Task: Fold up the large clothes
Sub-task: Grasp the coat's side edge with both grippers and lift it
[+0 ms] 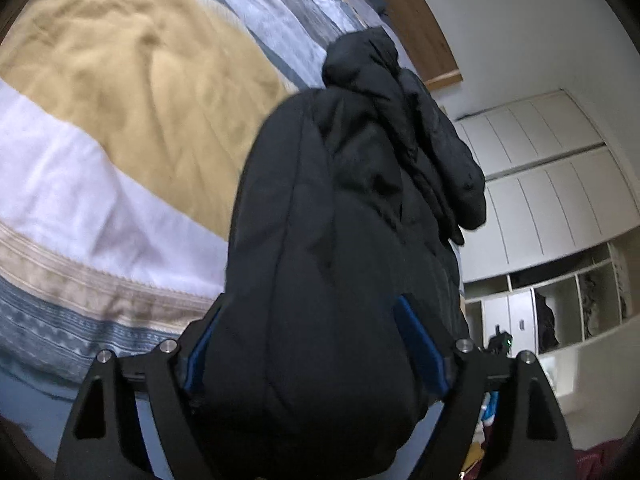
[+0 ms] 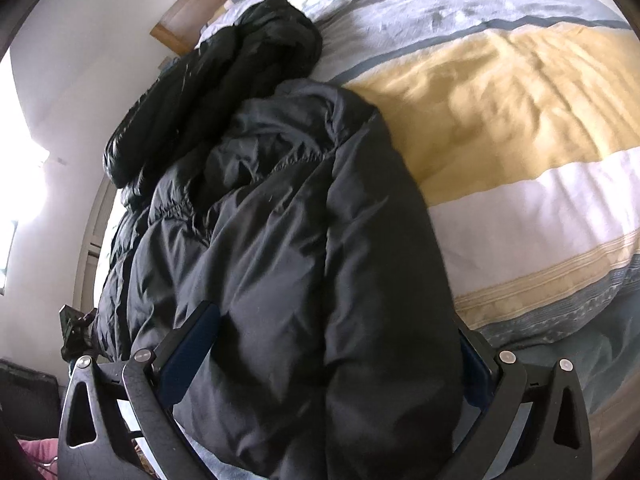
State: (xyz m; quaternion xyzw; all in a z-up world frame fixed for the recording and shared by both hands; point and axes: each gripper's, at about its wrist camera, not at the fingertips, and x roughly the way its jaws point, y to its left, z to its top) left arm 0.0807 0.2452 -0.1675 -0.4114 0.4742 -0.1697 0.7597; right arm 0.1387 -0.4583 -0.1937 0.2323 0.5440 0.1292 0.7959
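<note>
The left tongs (image 1: 316,340) stand spread wide with a thick roll of the black puffer jacket (image 1: 320,240) filling the gap between the blue pads (image 1: 420,344); the fabric bulges against both pads, but whether they press on it or merely flank it cannot be told from this view. The right tongs (image 2: 332,364) are likewise spread about as far, with the jacket's padded bulk (image 2: 280,240) lying between their blue pads (image 2: 192,348); here too a true pinch cannot be confirmed.

Judging by this, both tongs straddle the near edge of the bundle so that a bulky, slippery garment can be steered as one mass rather than by a thin pinch of cloth.

Both tongs point downward and forward over the bed. The left view looks along the jacket's length toward the hood end; the right view shows the jacket lying on the striped duvet (image 2: 520,128), along the bed's left side, partly doubled over itself, with a second dark garment (image 2: 224,76) touching its far end near the wooden headboard (image 2: 188,12). White wardrobe doors (image 1: 552,184) stand beyond the bed.
</note>
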